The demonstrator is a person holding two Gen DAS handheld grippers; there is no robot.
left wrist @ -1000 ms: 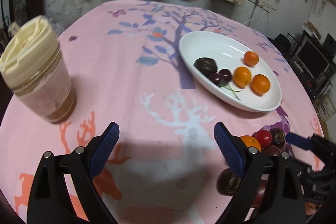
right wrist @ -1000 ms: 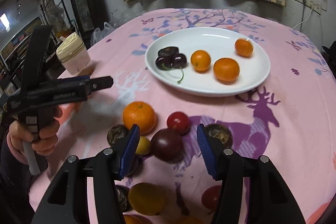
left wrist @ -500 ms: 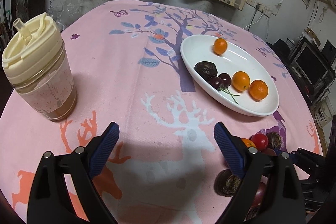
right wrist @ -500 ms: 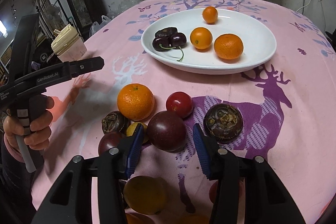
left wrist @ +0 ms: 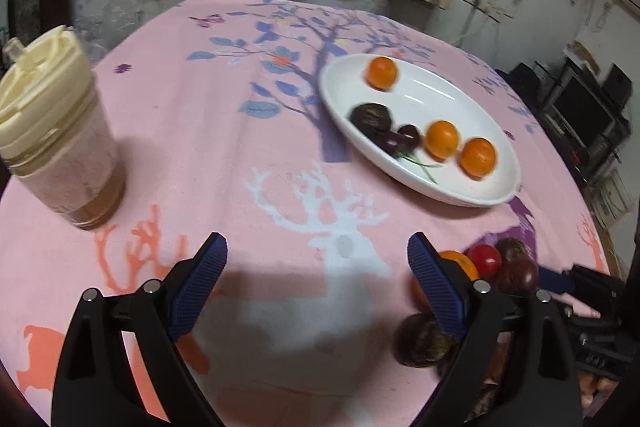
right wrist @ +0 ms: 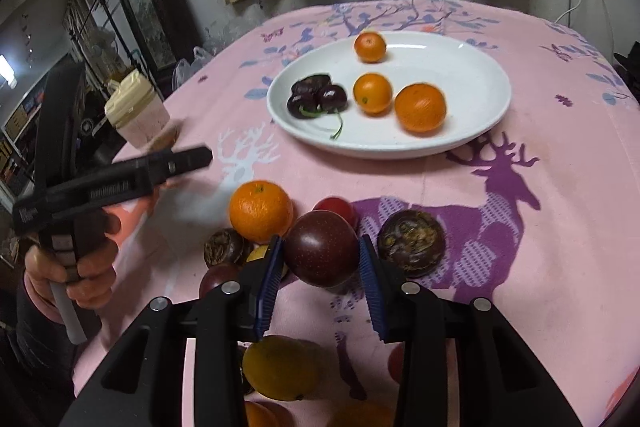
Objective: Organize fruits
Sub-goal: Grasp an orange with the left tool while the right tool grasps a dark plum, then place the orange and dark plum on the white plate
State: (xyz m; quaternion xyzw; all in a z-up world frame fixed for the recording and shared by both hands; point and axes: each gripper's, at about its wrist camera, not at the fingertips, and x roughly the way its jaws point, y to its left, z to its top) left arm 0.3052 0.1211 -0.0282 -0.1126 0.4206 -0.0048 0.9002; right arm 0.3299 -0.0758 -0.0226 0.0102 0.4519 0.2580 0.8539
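Observation:
My right gripper (right wrist: 320, 263) has its blue pads on both sides of a dark purple plum (right wrist: 322, 247) in a pile of loose fruit on the pink tablecloth. Around the plum lie an orange (right wrist: 260, 209), a red tomato (right wrist: 338, 207), a wrinkled passion fruit (right wrist: 412, 241) and a yellow fruit (right wrist: 280, 367). A white plate (right wrist: 472, 75) behind holds three oranges, cherries and a dark fruit. My left gripper (left wrist: 316, 275) is open and empty over bare cloth; the plate (left wrist: 432, 183) and the fruit pile (left wrist: 516, 271) show to its right.
A lidded cup with a pinkish drink (left wrist: 52, 131) stands at the table's left side, also seen in the right wrist view (right wrist: 138, 111). The round table's edge curves close on all sides. A dark cabinet and clutter stand beyond the table.
My right gripper has moved forward and narrowed until its pads reach both sides of the plum. One small orange has rolled toward the plate's far rim. The left gripper stayed open, shifting slightly.

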